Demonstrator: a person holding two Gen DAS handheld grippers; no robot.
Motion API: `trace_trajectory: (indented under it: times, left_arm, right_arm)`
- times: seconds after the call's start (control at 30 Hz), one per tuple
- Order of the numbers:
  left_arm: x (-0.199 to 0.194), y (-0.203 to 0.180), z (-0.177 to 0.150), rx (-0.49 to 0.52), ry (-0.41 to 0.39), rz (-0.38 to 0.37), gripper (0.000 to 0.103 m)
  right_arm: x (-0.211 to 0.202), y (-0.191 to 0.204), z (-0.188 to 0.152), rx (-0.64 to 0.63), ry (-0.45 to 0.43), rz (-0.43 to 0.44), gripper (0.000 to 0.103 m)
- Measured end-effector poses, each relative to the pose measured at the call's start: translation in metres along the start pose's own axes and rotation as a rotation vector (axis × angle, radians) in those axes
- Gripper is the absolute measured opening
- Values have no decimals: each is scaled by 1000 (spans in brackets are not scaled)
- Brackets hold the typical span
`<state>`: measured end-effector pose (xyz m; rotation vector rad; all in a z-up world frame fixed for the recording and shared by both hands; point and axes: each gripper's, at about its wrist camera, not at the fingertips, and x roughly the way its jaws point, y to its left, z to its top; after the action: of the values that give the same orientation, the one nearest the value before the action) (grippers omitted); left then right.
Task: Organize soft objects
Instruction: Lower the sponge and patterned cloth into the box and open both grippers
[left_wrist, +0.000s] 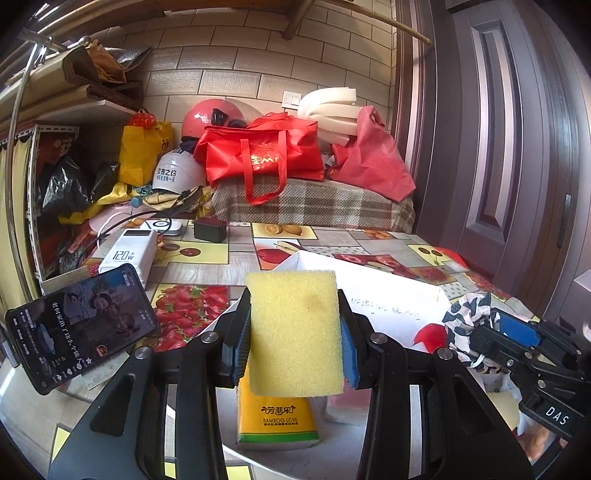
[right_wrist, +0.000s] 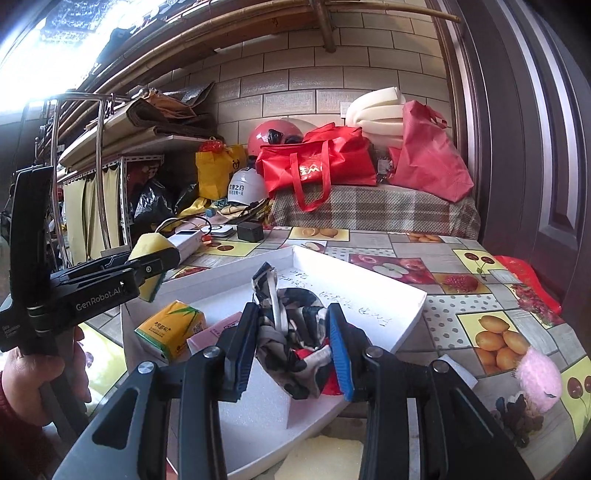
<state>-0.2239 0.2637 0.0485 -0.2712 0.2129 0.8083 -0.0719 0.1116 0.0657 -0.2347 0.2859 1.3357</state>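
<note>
My left gripper (left_wrist: 293, 332) is shut on a yellow sponge (left_wrist: 295, 332), held upright above the white tray (left_wrist: 388, 291). The same sponge (right_wrist: 151, 245) and left gripper (right_wrist: 155, 273) show at the left of the right wrist view, held in a person's hand. My right gripper (right_wrist: 291, 339) is shut on a bunched black-and-white patterned cloth (right_wrist: 291, 321) with red inside, over the tray's (right_wrist: 369, 273) near half. In the left wrist view that cloth (left_wrist: 465, 321) hangs from the right gripper (left_wrist: 480, 339). A yellow tissue pack (right_wrist: 173, 325) and a pink pack (right_wrist: 218, 328) lie in the tray.
A phone (left_wrist: 81, 325) leans at the left and a white power bank (left_wrist: 129, 251) lies behind it. A pink fluffy toy (right_wrist: 539, 380) sits on the fruit-print tablecloth (right_wrist: 480, 280) at the right. Red bags (left_wrist: 262, 155) and helmets pile up at the back. A yellow foam piece (right_wrist: 325, 458) lies near the front edge.
</note>
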Motion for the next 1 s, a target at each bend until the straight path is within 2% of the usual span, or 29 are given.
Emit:
trace_trajectory:
  times: [0.27, 0.67, 0.77, 0.8, 0.83, 0.87, 0.9, 1.0]
  left_arm:
    - [7, -14, 2, 67, -6, 1, 40]
    - [19, -14, 3, 57, 43, 27, 40]
    - [26, -14, 4, 57, 66, 38, 40]
    - [28, -14, 4, 59, 78, 50, 43]
    - [31, -15, 3, 66, 90, 58, 51]
    - [33, -18, 3, 77, 100, 73, 58]
    - [34, -21, 2, 94, 106, 87, 69]
    - [36, -24, 0, 111, 111, 118, 71]
  right_arm:
    - [27, 2, 8, 19, 31, -4, 37]
    - [49, 6, 15, 12, 52, -33, 41]
    - [51, 5, 15, 21, 57, -41, 47]
    - [50, 3, 16, 31, 55, -48, 57]
    - [49, 1, 16, 42, 51, -59, 71]
    - [48, -1, 15, 52, 46, -68, 79]
    - [47, -1, 16, 57, 40, -73, 83]
    - [45, -2, 16, 62, 31, -78, 83]
